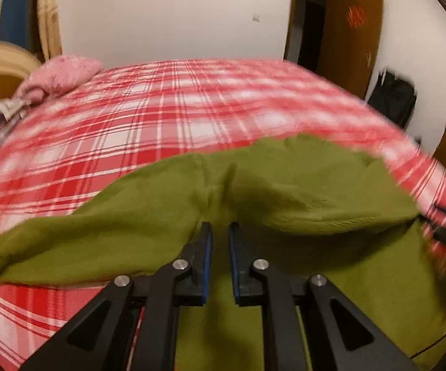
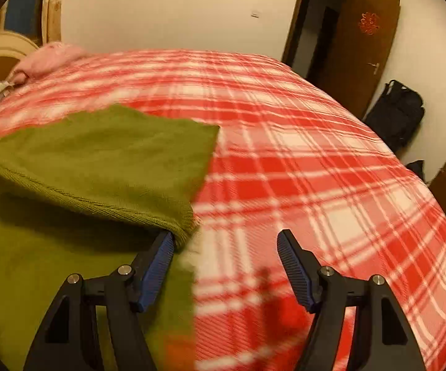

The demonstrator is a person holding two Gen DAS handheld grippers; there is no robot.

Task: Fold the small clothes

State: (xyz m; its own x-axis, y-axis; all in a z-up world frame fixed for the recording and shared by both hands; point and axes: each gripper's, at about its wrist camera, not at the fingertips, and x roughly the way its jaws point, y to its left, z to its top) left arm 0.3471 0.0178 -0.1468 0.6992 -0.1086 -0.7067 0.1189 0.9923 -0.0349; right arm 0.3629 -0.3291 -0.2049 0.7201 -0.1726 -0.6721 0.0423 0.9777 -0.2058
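I see the green sweater (image 1: 284,191) spread flat on the plaid bed (image 1: 161,117), upper part doubled over the lower, so a fold looks underway. Left gripper (image 1: 220,232): jaws nearly together, a narrow gap, nothing pinched; sweater directly beneath. Right gripper (image 2: 226,241): jaws wide apart, empty, straddling the sweater's right edge; left fingertip (image 2: 165,241) touches the folded corner.
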